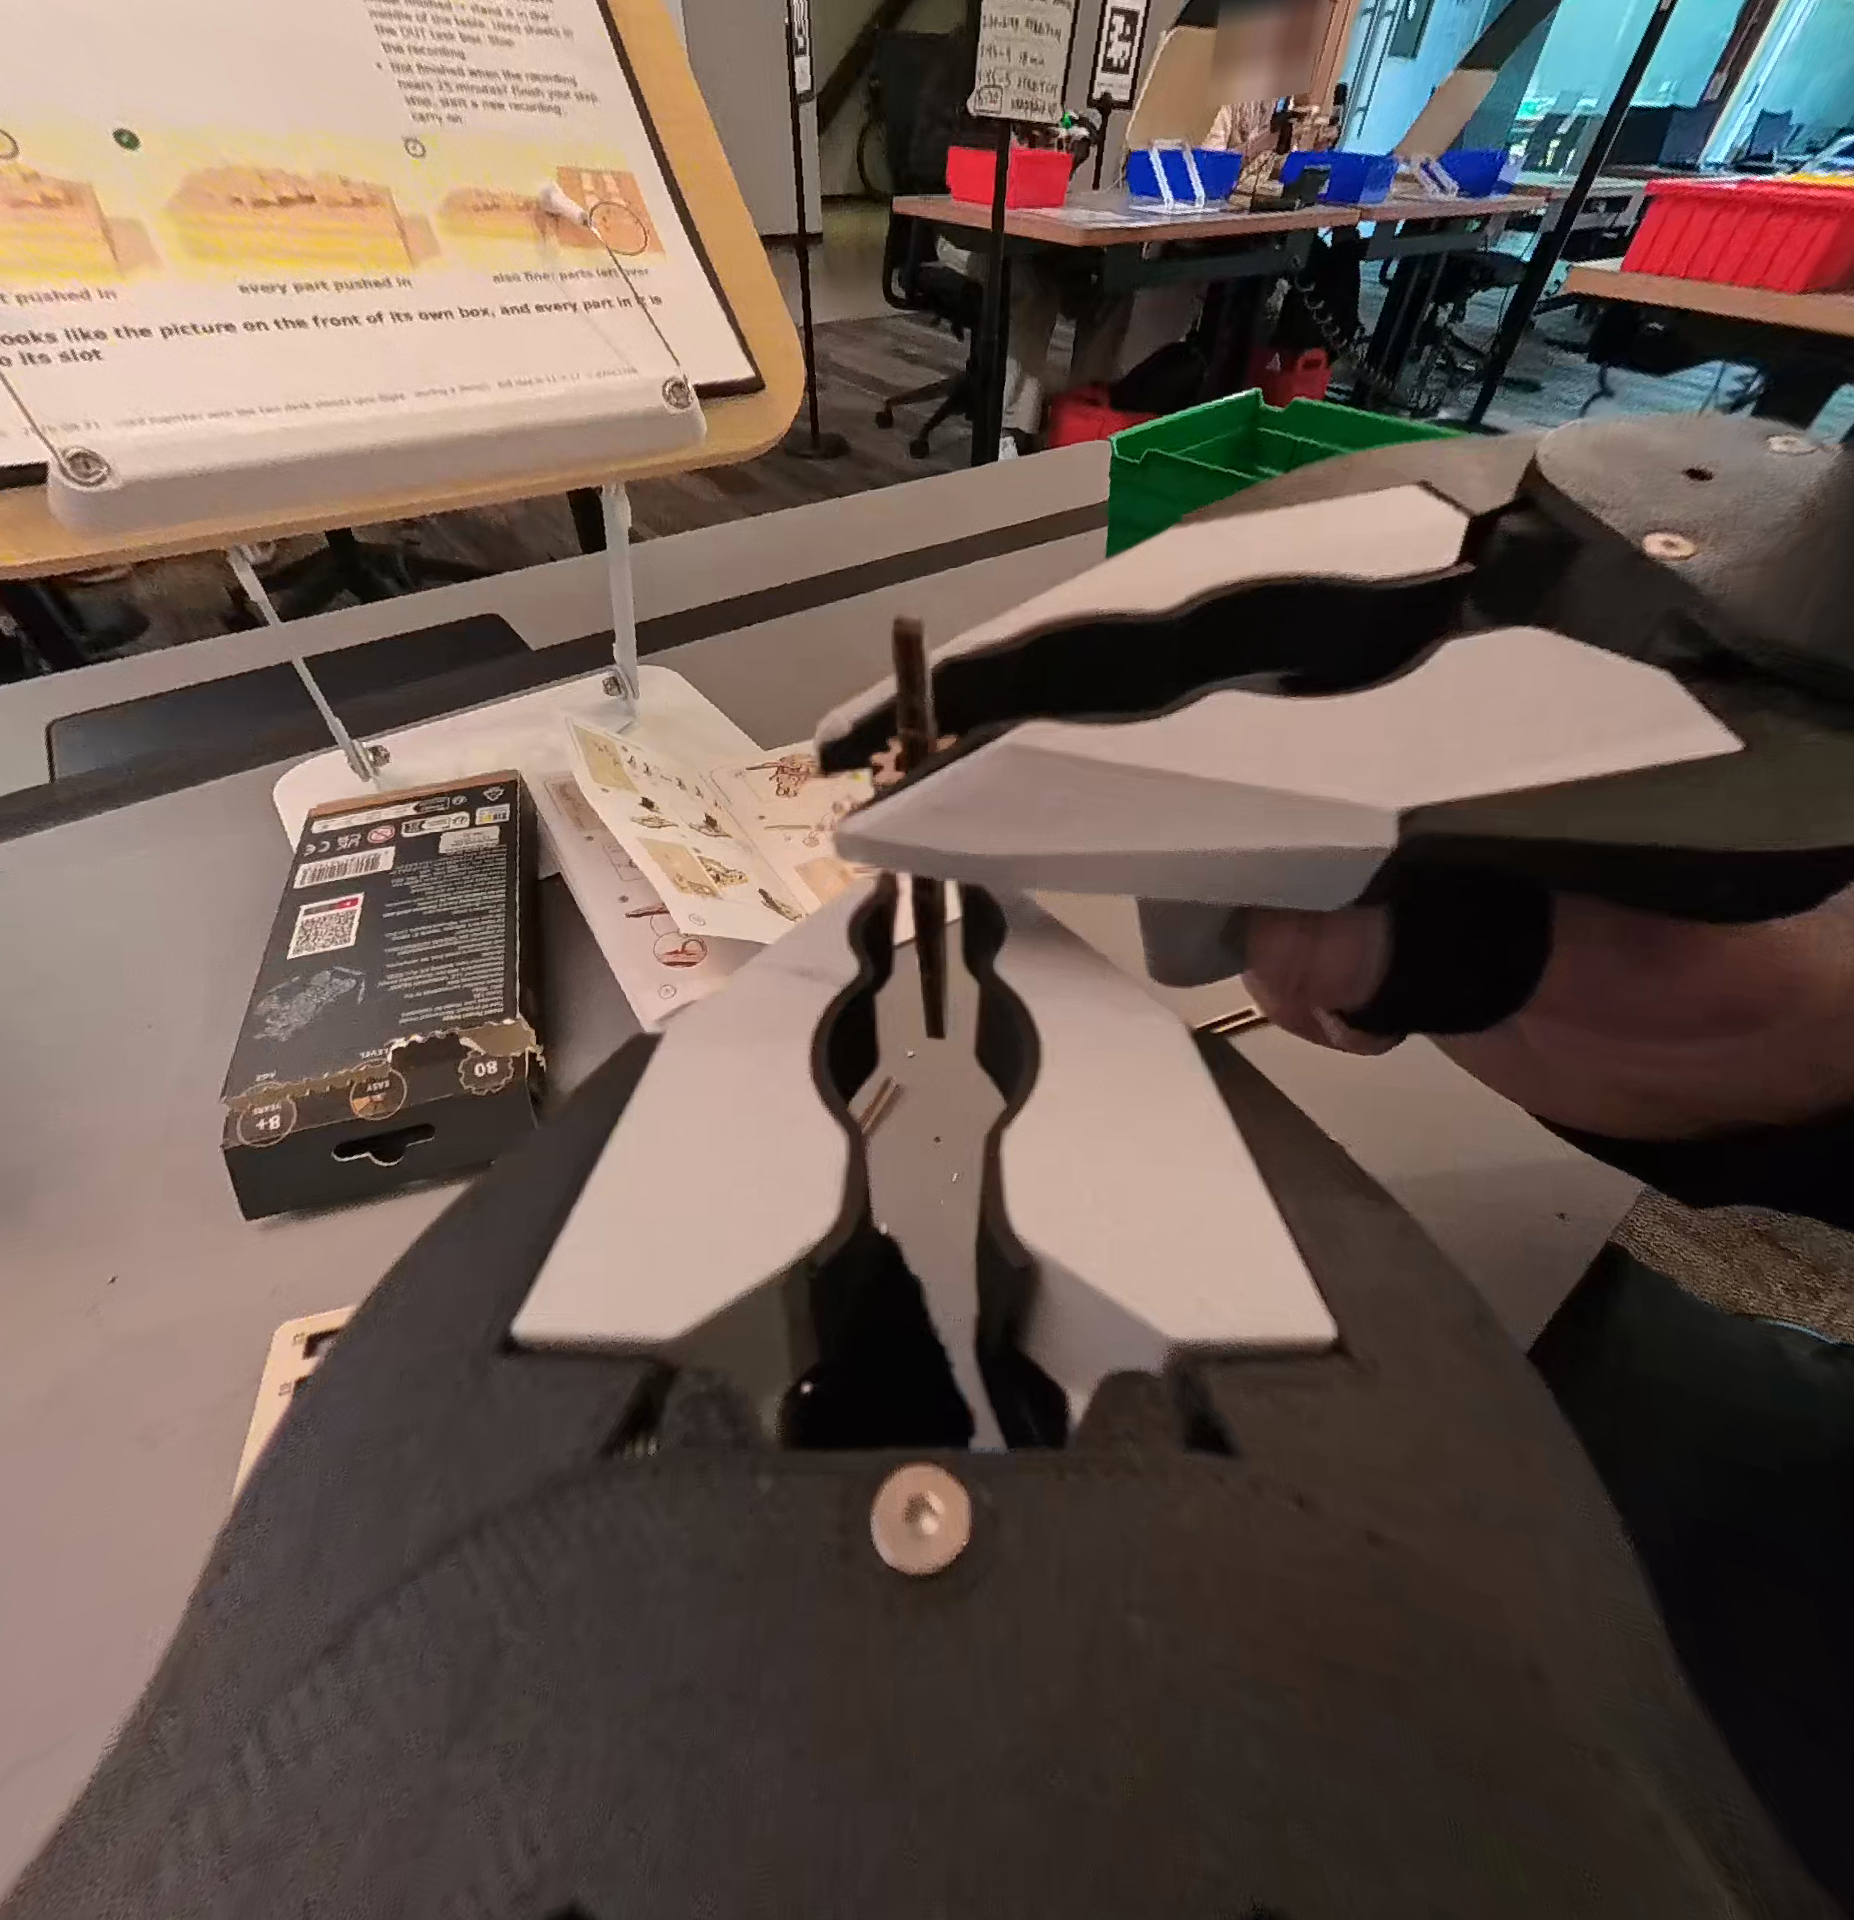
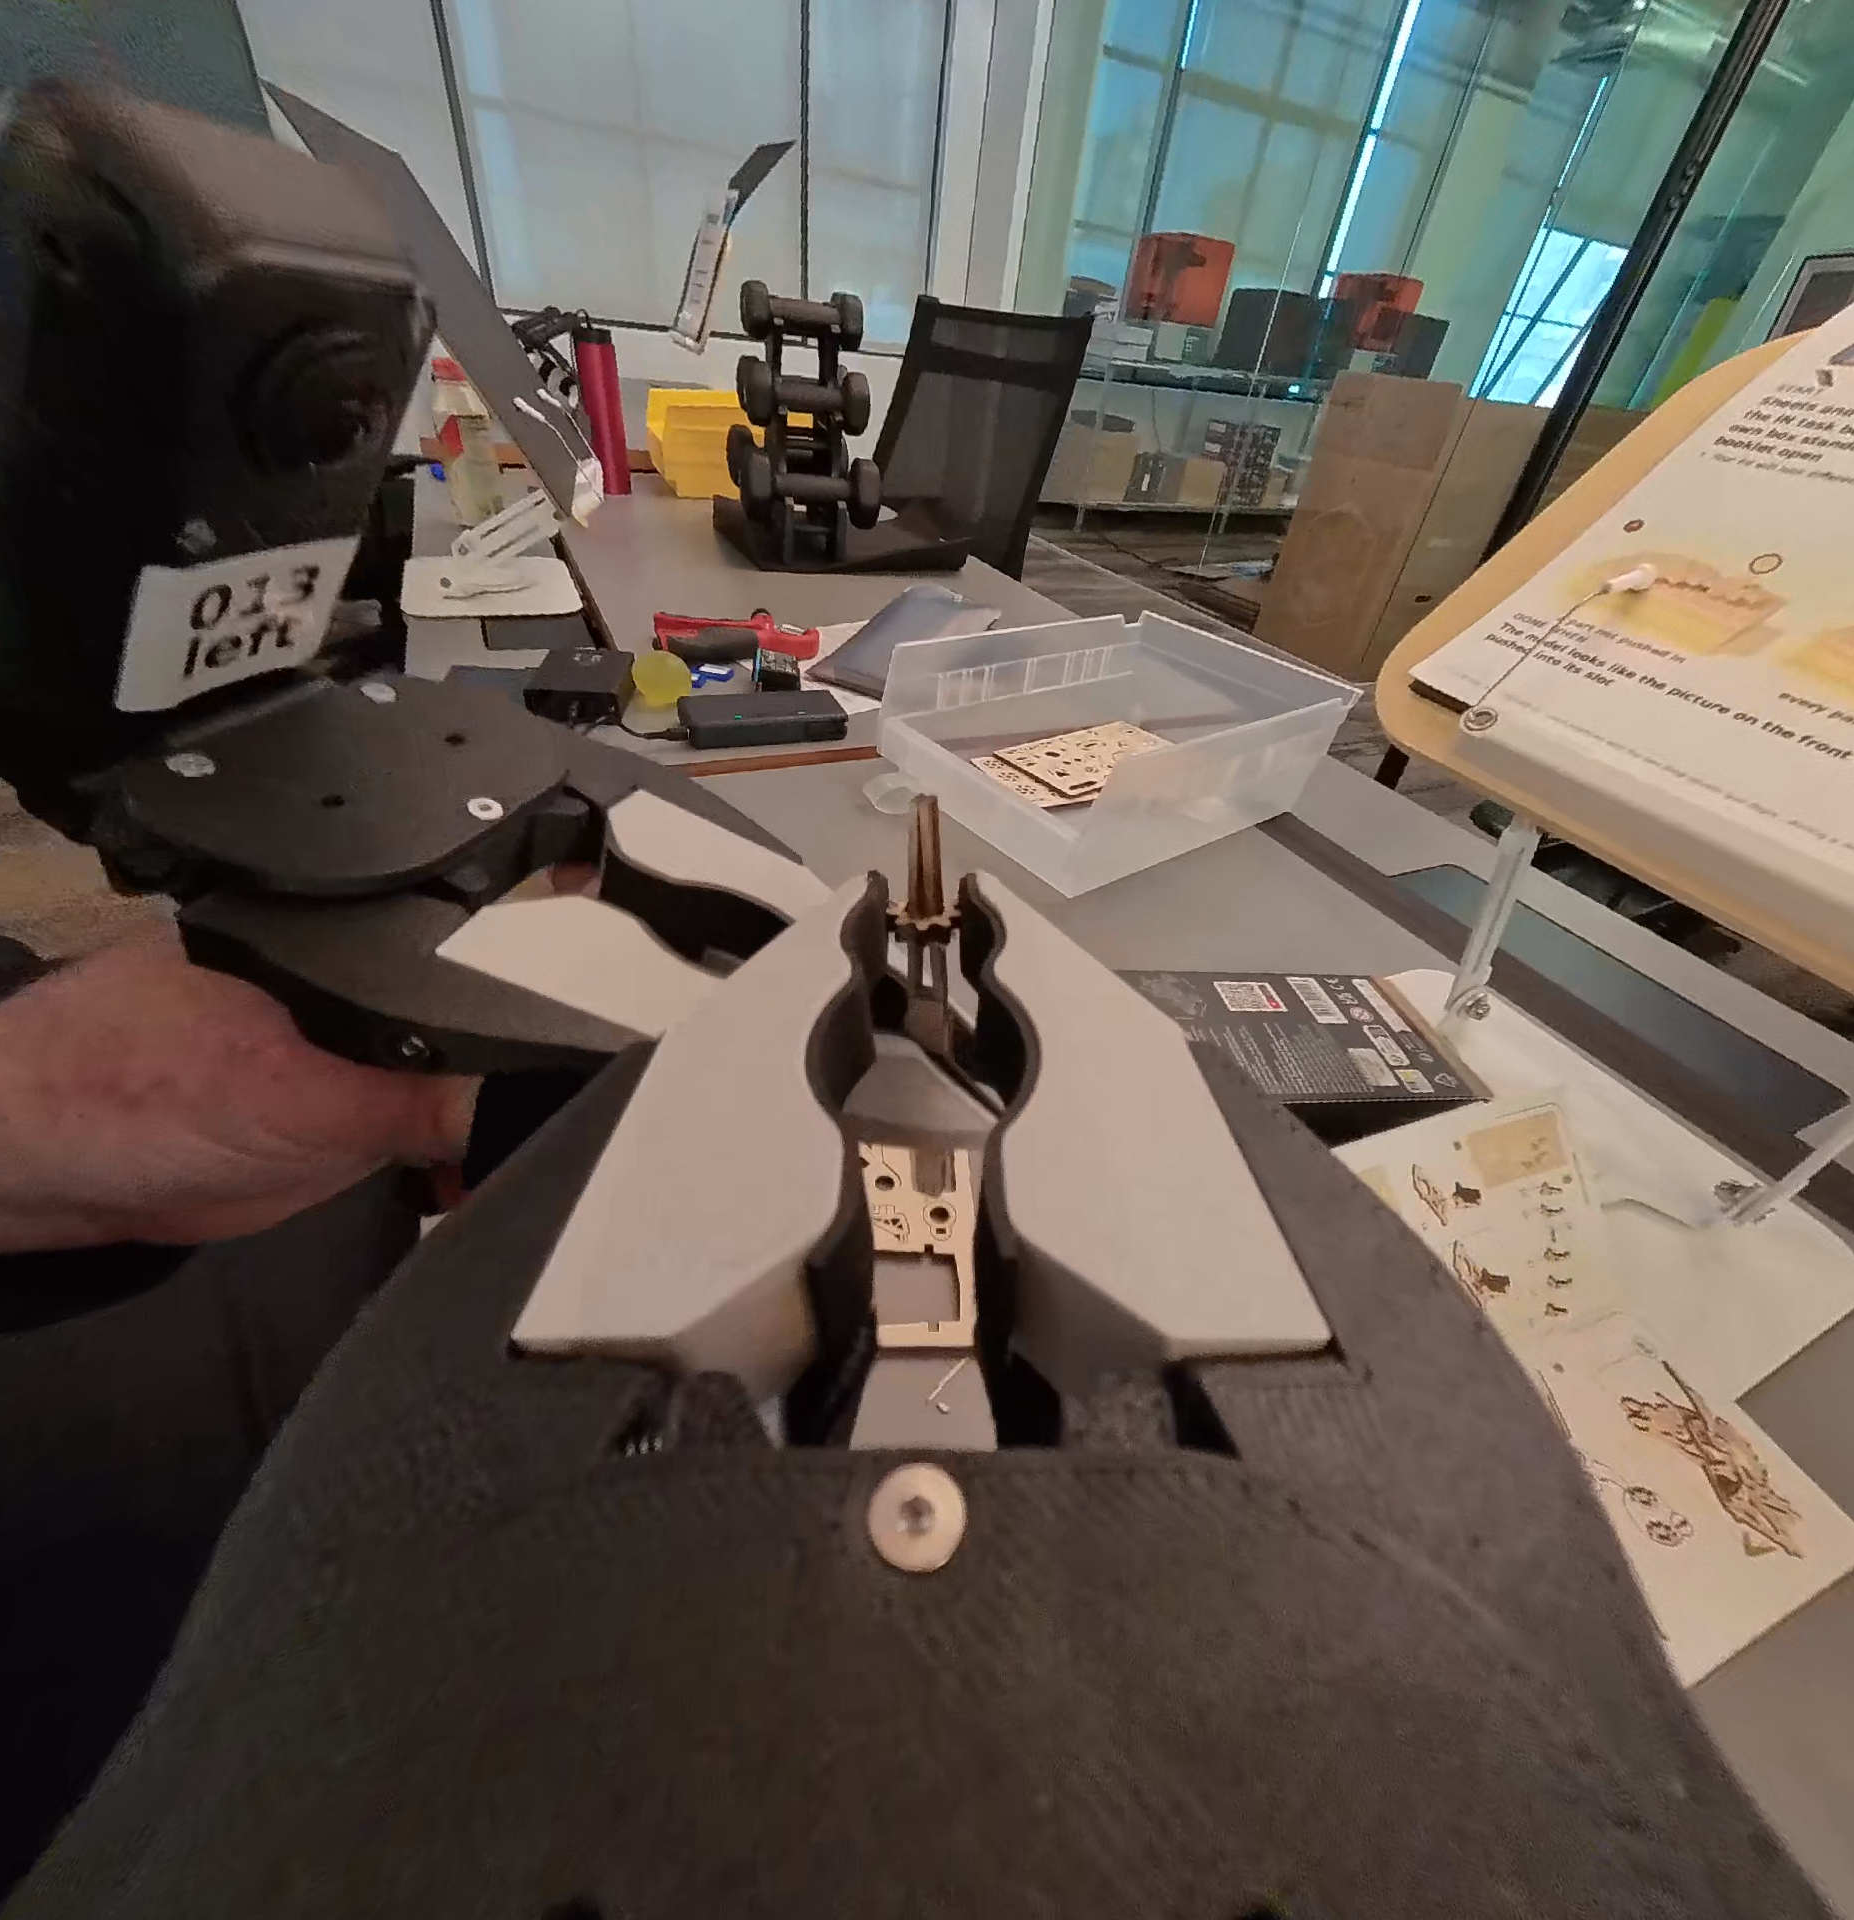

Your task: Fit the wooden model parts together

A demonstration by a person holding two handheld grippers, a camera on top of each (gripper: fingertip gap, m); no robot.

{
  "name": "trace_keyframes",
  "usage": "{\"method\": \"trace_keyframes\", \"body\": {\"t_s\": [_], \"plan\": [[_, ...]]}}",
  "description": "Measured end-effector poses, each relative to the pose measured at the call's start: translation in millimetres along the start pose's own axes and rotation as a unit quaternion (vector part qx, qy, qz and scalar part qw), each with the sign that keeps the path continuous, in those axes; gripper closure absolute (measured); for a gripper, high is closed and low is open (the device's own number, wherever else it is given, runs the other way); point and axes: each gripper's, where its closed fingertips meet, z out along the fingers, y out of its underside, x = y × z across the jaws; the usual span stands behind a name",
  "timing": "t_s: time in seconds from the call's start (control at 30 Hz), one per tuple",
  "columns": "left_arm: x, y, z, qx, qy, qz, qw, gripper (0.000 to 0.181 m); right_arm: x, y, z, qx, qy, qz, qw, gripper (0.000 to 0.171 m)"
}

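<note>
a thin wooden strip (image 2: 923, 842), long axis upright above the tabletop's middle, is clamped low by the left gripper (image 1: 928, 935), while a small toothed gear (image 2: 921, 918) is pinched around it by the right gripper (image 2: 923, 909).

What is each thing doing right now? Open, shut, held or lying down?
Left tool: shut on the wooden stick.
Right tool: shut on the small gear.
Wooden stick: held upright, above the table.
Small gear: sits on the stick.
Black box: lying flat, end flap torn open.
Booklet: lying open.
Clear bin: no lid, wooden sheet inside.
</note>
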Motion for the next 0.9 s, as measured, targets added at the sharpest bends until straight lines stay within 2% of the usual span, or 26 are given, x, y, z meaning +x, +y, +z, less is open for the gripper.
{"method": "trace_keyframes", "body": {"t_s": [0.17, 0.23, 0.27, 0.43, 0.63, 0.9], "plan": [[2.3, 9.5, 6.2, -0.003, 0.013, -0.002, 1.000, 0.165, 4.9, -1.9, -2.4, 0.008, -0.007, 0.040, 0.999, 0.160], [3.6, 7.6, 6.6, 0.005, 0.015, 0.002, 1.000, 0.179, 3.5, -2.1, -2.7, 0.009, -0.010, 0.042, 0.999, 0.160], [4.2, 7.0, 6.6, 0.005, 0.015, 0.005, 1.000, 0.180, 2.8, -2.6, -2.9, 0.010, -0.011, 0.041, 0.999, 0.160], [4.9, 2.3, 5.0, 0.011, 0.003, 0.002, 1.000, 0.180, -3.7, -7.4, -3.3, 0.019, -0.005, 0.006, 1.000, 0.160], [-2.9, 1.2, 2.7, -0.015, -0.047, 0.057, 0.997, 0.179, -2.2, -8.2, -3.2, 0.006, 0.024, -0.040, 0.999, 0.160], [-8.1, 9.1, 3.2, -0.045, -0.058, 0.082, 0.994, 0.180, 0.9, -0.4, -1.0, -0.008, 0.010, 0.007, 1.000, 0.161]]}}
